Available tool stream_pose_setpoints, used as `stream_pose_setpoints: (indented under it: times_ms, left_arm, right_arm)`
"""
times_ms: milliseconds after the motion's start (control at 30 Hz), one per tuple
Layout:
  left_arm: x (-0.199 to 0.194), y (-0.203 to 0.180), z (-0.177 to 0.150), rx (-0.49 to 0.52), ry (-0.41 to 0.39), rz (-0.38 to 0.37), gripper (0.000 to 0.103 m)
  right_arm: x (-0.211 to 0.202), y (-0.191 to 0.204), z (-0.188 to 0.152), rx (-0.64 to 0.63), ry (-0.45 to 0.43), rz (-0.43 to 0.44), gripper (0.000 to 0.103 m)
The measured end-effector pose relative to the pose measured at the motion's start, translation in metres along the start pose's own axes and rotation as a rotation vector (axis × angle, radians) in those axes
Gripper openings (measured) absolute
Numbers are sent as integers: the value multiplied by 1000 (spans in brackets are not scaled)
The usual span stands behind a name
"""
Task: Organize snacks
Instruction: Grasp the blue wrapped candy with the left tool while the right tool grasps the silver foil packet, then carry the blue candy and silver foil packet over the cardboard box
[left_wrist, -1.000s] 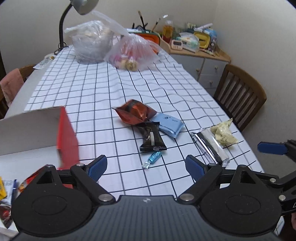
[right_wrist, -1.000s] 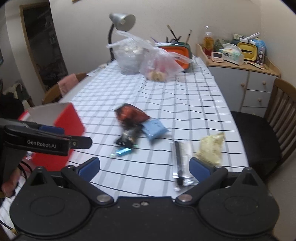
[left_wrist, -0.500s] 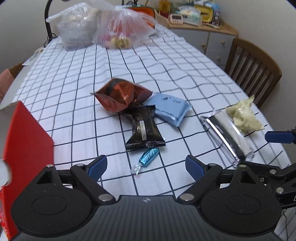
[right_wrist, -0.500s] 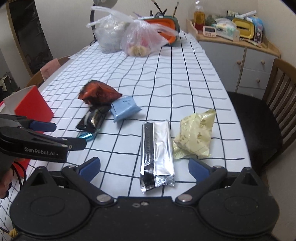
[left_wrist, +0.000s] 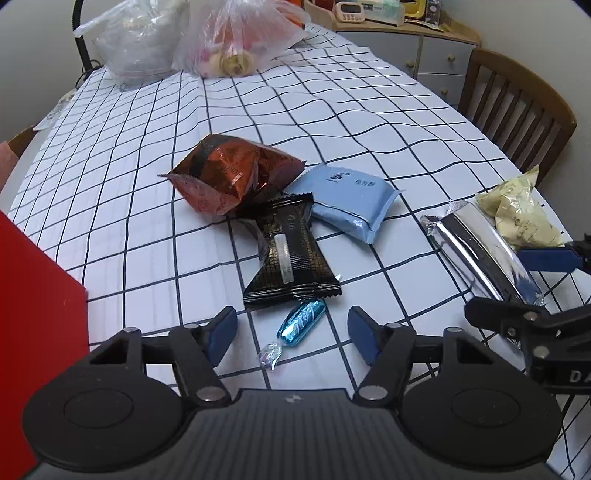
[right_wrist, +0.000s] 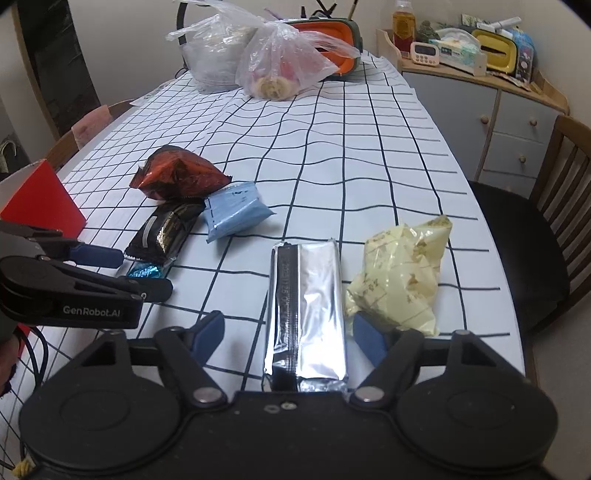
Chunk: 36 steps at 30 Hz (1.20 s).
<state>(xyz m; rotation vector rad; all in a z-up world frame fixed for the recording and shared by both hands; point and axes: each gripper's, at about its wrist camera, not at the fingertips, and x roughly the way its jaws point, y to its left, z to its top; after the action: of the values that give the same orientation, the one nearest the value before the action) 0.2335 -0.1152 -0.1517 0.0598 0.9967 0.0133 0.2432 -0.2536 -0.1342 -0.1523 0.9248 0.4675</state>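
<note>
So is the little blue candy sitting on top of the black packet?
No, the blue candy lies on the tablecloth just in front of the black packet.

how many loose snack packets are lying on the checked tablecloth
6: red-brown foil bag, light blue packet beside it, black wrapper overlapping the bag, small blue candy just below, silver foil pack, pale yellow bag at its right. The tied plastic bags may hide more.
</note>
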Motion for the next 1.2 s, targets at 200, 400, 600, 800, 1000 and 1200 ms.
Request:
stream_pose_setpoints:
  times_ms: [200,400,600,800,1000,1200]
  left_arm:
    - [-2,-9,1,34,-2,-30,38]
    - [-3,-13,1,27,3,-38,15]
    - [-6,-10,-3,-19,16,-40,12]
    - [-16,-2,-12,-85,45,-65,12]
    - [-37,6,-24,-120,42,-87,12]
    - [-63,20,-31,-154,24,-106,12]
  right_arm:
    - [4,2,1,-15,2,-21,60]
    - [5,5,-1,-37,1,-65,42]
    - [-2,7,-2,-14,3,-59,41]
    - [-17,15,-9,5,19,-34,41]
    - [-34,25,-16,32,27,-10,41]
    - [-56,45,-16,36,20,8,41]
